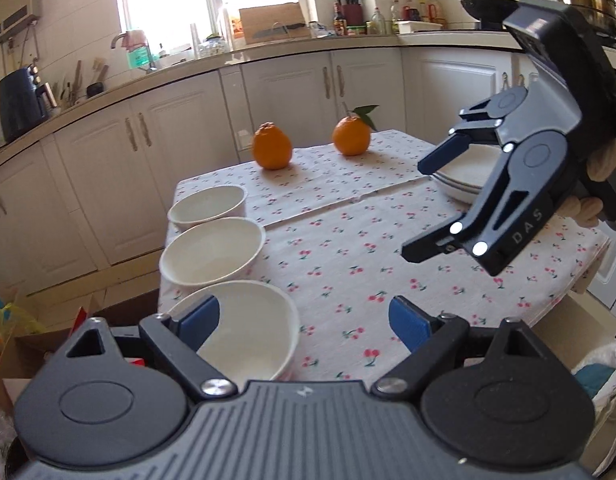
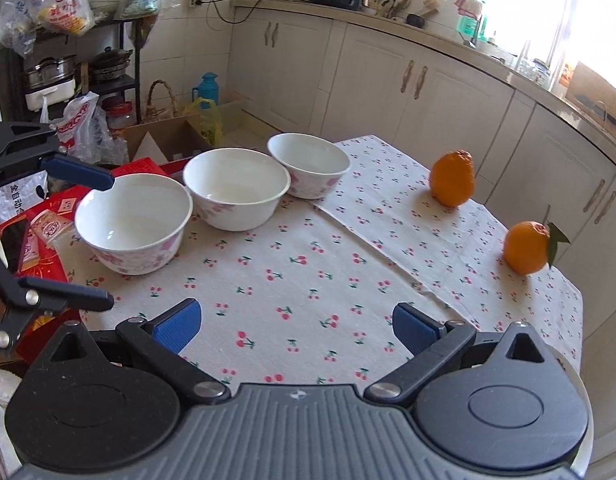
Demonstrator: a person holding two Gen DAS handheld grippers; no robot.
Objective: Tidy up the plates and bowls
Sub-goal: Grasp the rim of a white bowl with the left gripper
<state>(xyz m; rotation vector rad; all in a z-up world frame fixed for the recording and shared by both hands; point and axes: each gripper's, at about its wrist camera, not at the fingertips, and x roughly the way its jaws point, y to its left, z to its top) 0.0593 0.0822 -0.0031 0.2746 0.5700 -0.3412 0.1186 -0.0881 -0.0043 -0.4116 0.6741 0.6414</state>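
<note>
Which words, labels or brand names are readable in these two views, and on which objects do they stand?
"DAS": on the right gripper, along its lower arm.
"金自动": on a white bag beside the table; the rest is cut off.
Hanging plastic bags and red packets: print too blurred to read.

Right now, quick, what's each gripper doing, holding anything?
Left gripper: jaws open, holding nothing.
Right gripper: jaws open, holding nothing.

Three white bowls (image 2: pixel 134 222) are showing pink flower prints on their sides. The beige tablecloth (image 2: pixel 308 280) is carrying red cherries; two oranges (image 1: pixel 271 146) are glowing bright orange.
</note>
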